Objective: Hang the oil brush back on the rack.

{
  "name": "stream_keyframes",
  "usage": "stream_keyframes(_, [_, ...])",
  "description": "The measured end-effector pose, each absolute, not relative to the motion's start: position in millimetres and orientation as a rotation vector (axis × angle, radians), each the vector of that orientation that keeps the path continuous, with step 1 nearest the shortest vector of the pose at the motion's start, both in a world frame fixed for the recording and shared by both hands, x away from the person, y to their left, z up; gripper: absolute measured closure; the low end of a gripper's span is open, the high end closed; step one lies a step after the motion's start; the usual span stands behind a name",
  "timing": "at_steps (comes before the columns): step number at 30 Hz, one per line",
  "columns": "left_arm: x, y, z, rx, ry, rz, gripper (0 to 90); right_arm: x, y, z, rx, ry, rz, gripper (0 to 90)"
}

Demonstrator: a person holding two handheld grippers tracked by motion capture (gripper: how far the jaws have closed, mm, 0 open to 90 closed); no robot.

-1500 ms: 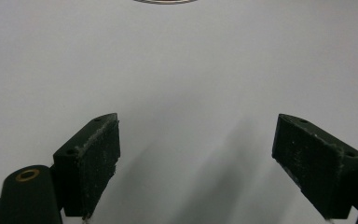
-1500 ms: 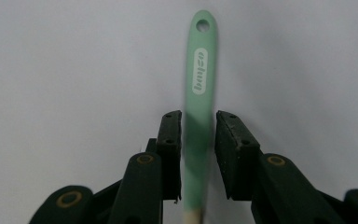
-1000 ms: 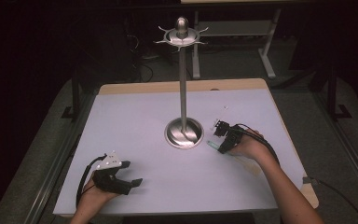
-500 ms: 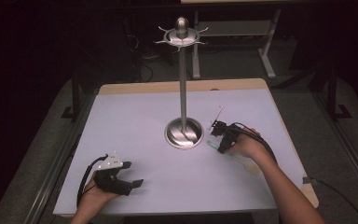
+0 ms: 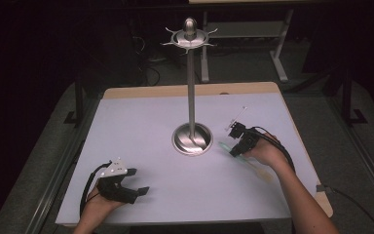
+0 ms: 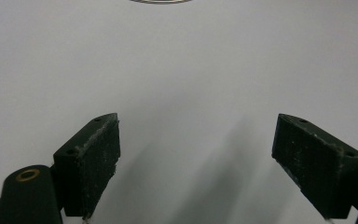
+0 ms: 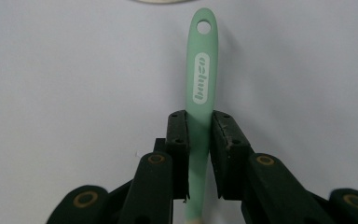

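Note:
A mint-green utensil handle (image 7: 201, 70) with a hanging hole at its tip runs forward between the jaws of my right gripper (image 7: 198, 126), which is shut on it. In the high view the right gripper (image 5: 234, 149) sits just right of the stand's base, and the utensil's (image 5: 255, 168) pale end trails back under the hand, low over the table. A tall metal stand (image 5: 191, 87) with a ring of hooks on top rises from a round base (image 5: 192, 139) at the table's middle. My left gripper (image 5: 137, 180) rests at the front left, open, with nothing between its jaws (image 6: 209, 158).
The white table top (image 5: 141, 126) is bare around the stand. Its front edge lies just behind both hands. The base's rim (image 6: 161, 1) shows far ahead of the left gripper. Dark floor and table legs lie beyond the far edge.
The right hand has shifted and tilted slightly beside the stand's base, still clamped on the green handle. The left gripper has not moved.

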State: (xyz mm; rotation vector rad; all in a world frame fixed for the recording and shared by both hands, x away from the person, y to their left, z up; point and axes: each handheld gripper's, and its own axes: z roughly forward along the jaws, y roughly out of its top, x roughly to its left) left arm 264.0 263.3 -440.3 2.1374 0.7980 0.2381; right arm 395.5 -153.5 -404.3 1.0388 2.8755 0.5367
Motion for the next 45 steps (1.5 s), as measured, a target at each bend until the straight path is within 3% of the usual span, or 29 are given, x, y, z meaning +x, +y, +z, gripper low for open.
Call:
stream_keyframes(18, [263.4,263.4,-439.6,2.139,0.798,0.237,14.9,372.5,-194.9,-363.8,1.061,2.539,1.184,77.6])
stream_keyframes(45, [263.1,261.9,-439.9,2.149,0.782,0.239,14.9,352.0,-214.0,-335.7,0.936,2.296,1.563,77.7])
